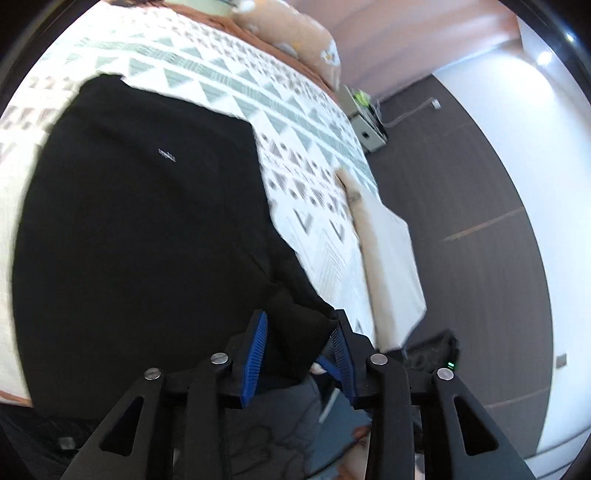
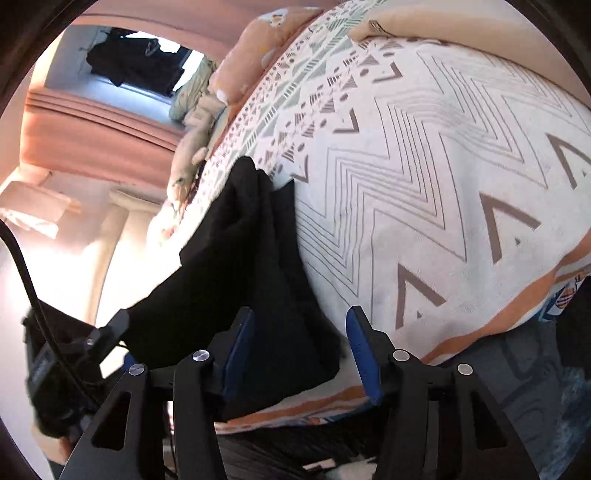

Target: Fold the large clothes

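Your black garment (image 1: 140, 206) lies spread across the bed (image 1: 317, 122), on a white cover printed with grey-green triangles and zigzag lines. In the left wrist view most of it lies flat, and its near corner bunches up toward your left tool (image 1: 300, 338). That tool's blue pads (image 1: 255, 354) stand apart, with the bunched corner of cloth sitting in the gap between them; the pads do not look pressed onto the cloth. In the right wrist view the garment (image 2: 236, 266) is gathered into a thick fold along the near edge of the bed (image 2: 443, 192) and hangs down over the side toward your right tool (image 2: 299, 343). The right tool's pads (image 2: 362, 354) are also apart: the cloth lies against the left-hand pad, while the other pad stands clear of it over the orange-edged border of the cover. A peach pillow (image 1: 291, 26) lies at the far end of the bed in both views. Beyond the bed's far side in the left view you have dark floor (image 1: 461, 206) and a small grey box (image 1: 365, 125) by the wall. Both views are a little blurred.
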`<state>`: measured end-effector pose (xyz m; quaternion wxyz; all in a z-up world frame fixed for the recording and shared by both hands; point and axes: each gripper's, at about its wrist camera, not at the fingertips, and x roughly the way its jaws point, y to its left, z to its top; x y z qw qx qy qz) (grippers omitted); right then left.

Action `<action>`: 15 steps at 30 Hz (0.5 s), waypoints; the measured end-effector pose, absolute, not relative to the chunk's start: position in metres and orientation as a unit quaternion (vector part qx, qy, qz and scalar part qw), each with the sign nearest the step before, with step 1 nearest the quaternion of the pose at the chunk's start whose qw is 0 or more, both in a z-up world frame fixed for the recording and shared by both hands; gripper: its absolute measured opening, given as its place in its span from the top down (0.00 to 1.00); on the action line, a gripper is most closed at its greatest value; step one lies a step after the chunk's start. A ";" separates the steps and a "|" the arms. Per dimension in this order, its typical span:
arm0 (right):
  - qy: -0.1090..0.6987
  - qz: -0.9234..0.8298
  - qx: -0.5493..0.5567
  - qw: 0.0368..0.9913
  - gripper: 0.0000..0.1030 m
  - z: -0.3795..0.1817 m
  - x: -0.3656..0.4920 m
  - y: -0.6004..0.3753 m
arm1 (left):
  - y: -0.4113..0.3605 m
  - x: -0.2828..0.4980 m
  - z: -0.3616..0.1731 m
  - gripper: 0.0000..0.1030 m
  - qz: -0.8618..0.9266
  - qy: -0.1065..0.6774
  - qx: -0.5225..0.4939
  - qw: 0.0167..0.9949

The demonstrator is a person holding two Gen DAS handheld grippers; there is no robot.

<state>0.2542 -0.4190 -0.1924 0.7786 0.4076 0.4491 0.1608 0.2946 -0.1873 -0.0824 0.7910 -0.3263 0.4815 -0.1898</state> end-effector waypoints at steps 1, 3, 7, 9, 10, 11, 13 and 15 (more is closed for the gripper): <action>0.445 0.164 0.408 0.780 0.49 -0.189 0.250 -0.422 | -0.177 0.293 -0.081 0.55 -0.181 0.475 -0.327 0.796; 0.431 0.179 0.407 0.785 0.48 -0.182 0.257 -0.418 | -0.158 0.287 -0.078 0.46 -0.169 0.463 -0.335 0.803; 0.404 0.209 0.397 0.797 0.19 -0.155 0.254 -0.404 | -0.119 0.274 -0.074 0.43 -0.137 0.442 -0.345 0.817; 0.398 0.224 0.376 0.806 0.18 -0.143 0.258 -0.388 | -0.105 0.265 -0.073 0.43 -0.126 0.436 -0.351 0.819; 0.400 0.226 0.369 0.808 0.18 -0.139 0.255 -0.385 | -0.101 0.261 -0.074 0.43 -0.119 0.434 -0.351 0.821; 0.409 0.223 0.359 0.809 0.18 -0.139 0.259 -0.377 | -0.093 0.256 -0.075 0.43 -0.109 0.432 -0.350 0.824; 0.432 0.203 0.352 0.805 0.18 -0.145 0.257 -0.376 | -0.084 0.252 -0.078 0.43 -0.096 0.435 -0.343 0.827; 0.454 0.169 0.343 0.805 0.18 -0.156 0.260 -0.372 | -0.084 0.252 -0.082 0.43 -0.085 0.445 -0.336 0.826</action>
